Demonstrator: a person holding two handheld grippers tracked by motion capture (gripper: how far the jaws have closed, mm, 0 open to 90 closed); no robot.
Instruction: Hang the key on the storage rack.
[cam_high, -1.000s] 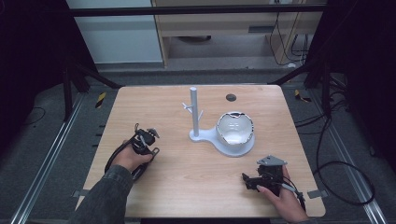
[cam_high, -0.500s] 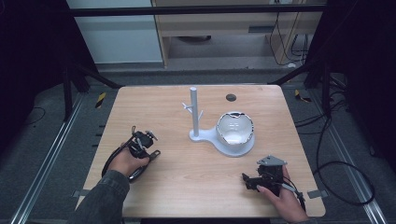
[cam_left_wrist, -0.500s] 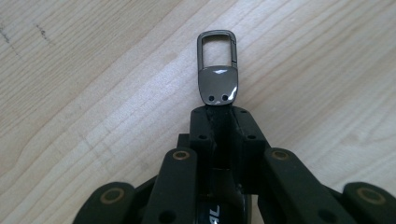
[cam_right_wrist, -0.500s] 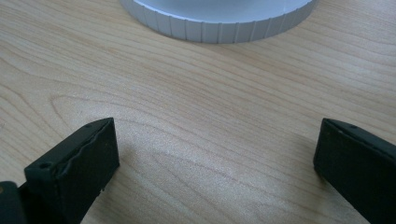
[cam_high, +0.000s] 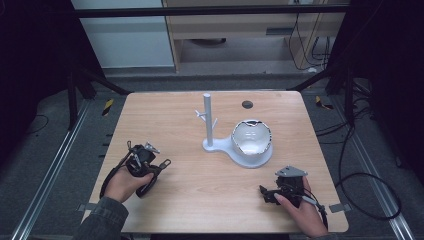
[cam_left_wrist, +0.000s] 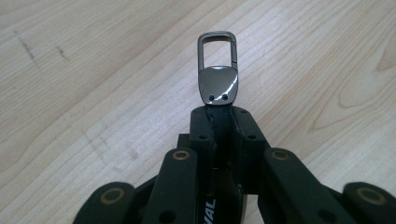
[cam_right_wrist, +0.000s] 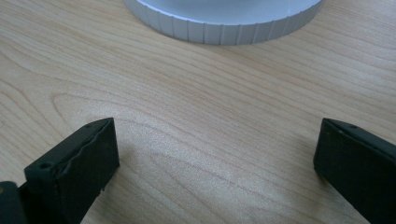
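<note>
**Clip held in my left gripper, right gripper wide open**

The table (cam_high: 165, 110) was the largest thing before me, a light wooden top with a small dark round spot (cam_high: 247, 104) near its far edge. Around it the floor was dark, with cables at the right side.

On the table, a little right of the middle, stood the white stand (cam_high: 235, 152). It had a thin upright post (cam_high: 207, 120) with short pegs on it, and a round base beside the post that carried a shiny bowl (cam_high: 251, 137). In my right gripper view, the ribbed white rim of this base (cam_right_wrist: 219, 30) was at the top, a short way beyond my jaws.

My left hand (cam_high: 122, 182) was on the near left part of the table, well apart from the stand. It held the left gripper (cam_high: 165, 162), which pointed toward the right. Its jaws were closed together on the clip (cam_left_wrist: 218, 67), a small grey metal snap hook. The jaws pinched its lower end, so the shiny plate with two small holes and the open loop stood out in front of the tips, above the bare wood.

My right hand (cam_high: 300, 212) was at the near right edge of the table. The right gripper (cam_right_wrist: 215, 163) had its jaws spread wide. Between them was only wood, and they held nothing.
</note>
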